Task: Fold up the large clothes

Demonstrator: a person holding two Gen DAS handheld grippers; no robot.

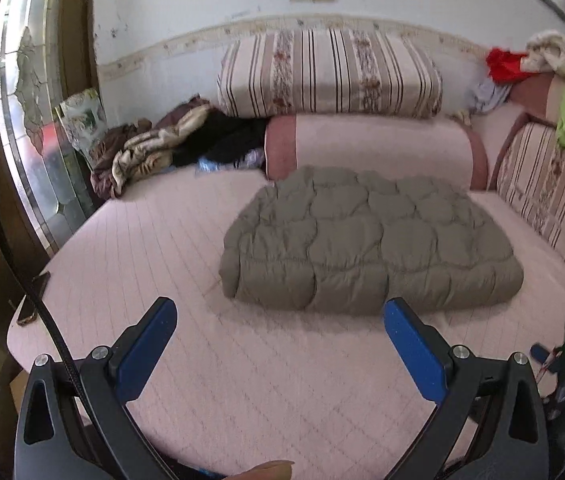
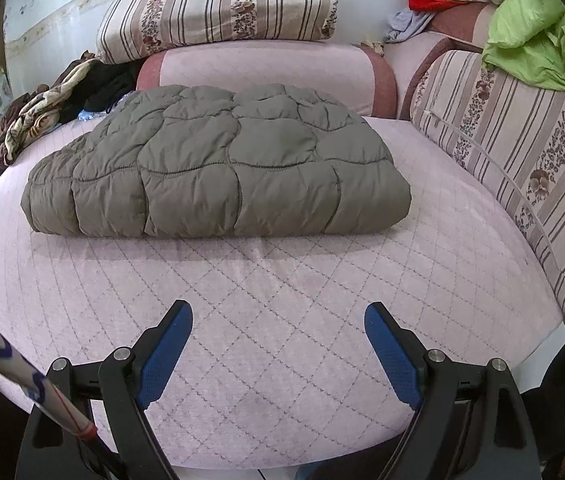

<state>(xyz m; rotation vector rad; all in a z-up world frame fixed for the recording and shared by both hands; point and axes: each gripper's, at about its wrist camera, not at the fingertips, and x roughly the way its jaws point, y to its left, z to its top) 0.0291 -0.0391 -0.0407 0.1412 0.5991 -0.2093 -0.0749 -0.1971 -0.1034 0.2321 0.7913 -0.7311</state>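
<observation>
A grey-green quilted puffer garment (image 1: 370,240) lies folded into a thick rectangle on the pink quilted bed (image 1: 210,360). It also shows in the right wrist view (image 2: 218,164), on the bed (image 2: 282,320). My left gripper (image 1: 280,312) is open and empty, held above the bed short of the garment's near edge. My right gripper (image 2: 278,316) is open and empty, also short of the garment's near fold. Neither gripper touches the garment.
Striped floral cushions (image 1: 330,72) and a pink bolster (image 1: 374,144) line the back; another striped cushion (image 2: 522,160) lines the right side. Crumpled clothes (image 1: 150,148) lie at the back left, a green cloth (image 2: 538,40) at the right. A phone (image 1: 34,298) lies at the bed's left edge.
</observation>
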